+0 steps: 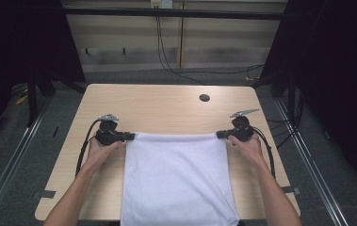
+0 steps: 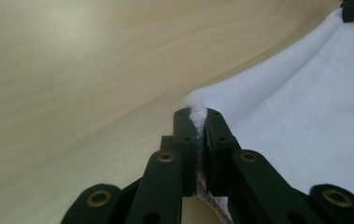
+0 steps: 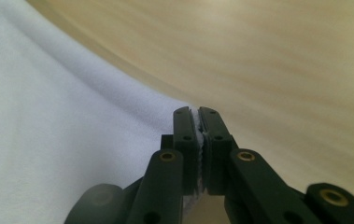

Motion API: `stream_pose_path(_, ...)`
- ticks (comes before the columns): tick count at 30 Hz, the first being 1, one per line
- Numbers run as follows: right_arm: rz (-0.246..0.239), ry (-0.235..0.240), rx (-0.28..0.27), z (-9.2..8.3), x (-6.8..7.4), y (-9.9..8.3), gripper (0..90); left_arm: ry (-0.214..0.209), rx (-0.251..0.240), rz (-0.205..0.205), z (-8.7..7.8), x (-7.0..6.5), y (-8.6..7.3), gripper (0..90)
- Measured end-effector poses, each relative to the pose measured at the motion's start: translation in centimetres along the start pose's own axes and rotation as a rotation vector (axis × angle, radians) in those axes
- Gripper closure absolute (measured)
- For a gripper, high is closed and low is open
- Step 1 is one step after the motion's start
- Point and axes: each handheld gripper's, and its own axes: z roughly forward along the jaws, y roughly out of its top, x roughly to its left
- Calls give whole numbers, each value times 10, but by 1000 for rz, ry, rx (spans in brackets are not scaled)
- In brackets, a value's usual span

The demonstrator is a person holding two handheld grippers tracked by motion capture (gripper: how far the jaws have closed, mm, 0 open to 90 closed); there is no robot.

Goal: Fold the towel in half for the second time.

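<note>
Table [image 1: 166,106]: light wood, rounded corners, 1 dark round hole [image 1: 204,98] near its far edge, right of centre. Grey floor around it, black cables trailing on the floor beyond.

Cloth [image 1: 178,176]: white, spread flat over the near middle of the table, its near end running off the table's front edge. Its far edge is pulled into a straight line between my 2 grippers. Surface smooth, with faint folds near the far corners.

My forearms come in from the near side, 1 along each side of the cloth, hands wrapped round the gripper bodies.

Left gripper [image 1: 130,136]: lies low over the table, pointing inward at the cloth's far left corner. Jaws clamped on that corner; in the left gripper view [image 2: 197,122] a tuft of white cloth [image 2: 305,126] is squeezed up between the pads, and the hem hangs out below them.

Right gripper [image 1: 220,134]: mirrors it at the far right corner, pointing inward. In the right gripper view [image 3: 196,122] the jaws are pressed together with a thin edge of cloth [image 3: 48,140] pinched between them.

Both grippers have a cable looping back along my wrists.
</note>
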Motion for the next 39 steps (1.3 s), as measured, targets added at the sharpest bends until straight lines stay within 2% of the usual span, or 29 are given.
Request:
stream_pose_path(2, -5, -8, -55, -9, -1, 13, 867, 17, -59, 19, -9, -1, 16, 855)
stream_pose_path(3, -6, -23, -80, -14, 0, 20, 867, 14, -94, 13, -14, -2, 24, 855)
stream_pose_path(5, -19, -42, -130, -23, 1, 35, 867, 22, -151, 34, -26, -8, 42, 855)
stream_pose_path(6, -25, -50, -155, -29, 2, 41, 867, 10, -179, 40, -33, -11, 49, 855)
stream_pose_path(7, -27, -45, -183, -35, 4, 46, 867, 13, -202, 58, -40, -16, 55, 854)
stream_pose_path(9, -45, -29, -240, -48, 9, 52, 867, -32, -261, 76, -57, -26, 60, 854)
stream_pose_path(11, -81, -5, -282, -64, 19, 51, 867, -39, -275, 118, -72, -37, 56, 854)
stream_pose_path(12, -92, 18, -301, -72, 25, 47, 867, -67, -274, 129, -79, -42, 49, 854)
stream_pose_path(13, -106, 48, -319, -80, 31, 40, 867, -81, -265, 145, -85, -49, 40, 853)
stream_pose_path(15, -145, 84, -307, -94, 47, 21, 867, -119, -224, 172, -93, -61, 16, 852)
stream_pose_path(16, -166, 104, -289, -99, 55, 8, 866, -126, -207, 179, -96, -67, 2, 852)
stream_pose_path(18, -188, 121, -241, -106, 68, -19, 866, -166, -149, 188, -99, -79, -26, 851)
stream_pose_path(22, -183, 174, -158, -110, 91, -76, 864, -229, -26, 196, -100, -103, -75, 845)
stream_pose_path(23, -188, 181, -140, -111, 96, -89, 863, -258, 21, 214, -99, -109, -84, 840)
stream_pose_path(24, -177, 190, -128, -111, 99, -100, 860, -257, 53, 229, -99, -113, -92, 835)
stream_pose_path(25, -166, 198, -105, -110, 103, -110, 856, -275, 67, 220, -100, -117, -99, 834)
stream_pose_path(27, -185, 190, -52, -110, 110, -127, 844, -334, 102, 232, -103, -123, -110, 809)
stream_pose_path(28, -176, 196, -34, -110, 113, -133, 820, -344, 117, 238, -105, -124, -114, 782)
stream_pose_path(29, -169, 239, -2, -111, 114, -140, 757, -363, 124, 246, -109, -125, -117, 732)
stream_pose_path(30, -181, 257, 30, -111, 116, -145, 723, -387, 124, 248, -112, -124, -119, 682)
stream_pose_path(31, -177, 240, 28, -113, 118, -149, 691, -368, 95, 235, -116, -122, -120, 673)
stream_pose_path(32, -147, 261, 8, -115, 115, -152, 648, -356, 53, 201, -120, -117, -119, 642)
stream_pose_path(33, -130, 251, -36, -121, 113, -152, 615, -309, 8, 178, -122, -113, -118, 598)
stream_pose_path(34, -112, 200, -101, -128, 110, -150, 573, -242, -42, 139, -123, -109, -116, 557)
stream_pose_path(35, -77, 168, -179, -136, 106, -147, 558, -210, -87, 88, -122, -103, -113, 512)
stream_pose_path(36, -40, 136, -259, -142, 100, -145, 541, -201, -108, 51, -119, -95, -110, 499)
stream_pose_path(37, -20, 94, -331, -148, 95, -144, 519, -169, -119, 25, -117, -90, -106, 497)
stream_pose_path(38, -5, 77, -364, -150, 89, -143, 504, -115, -138, -4, -115, -86, -104, 483)
stream_pose_path(39, 15, 64, -379, -151, 83, -143, 473, -109, -153, -30, -114, -83, -101, 441)
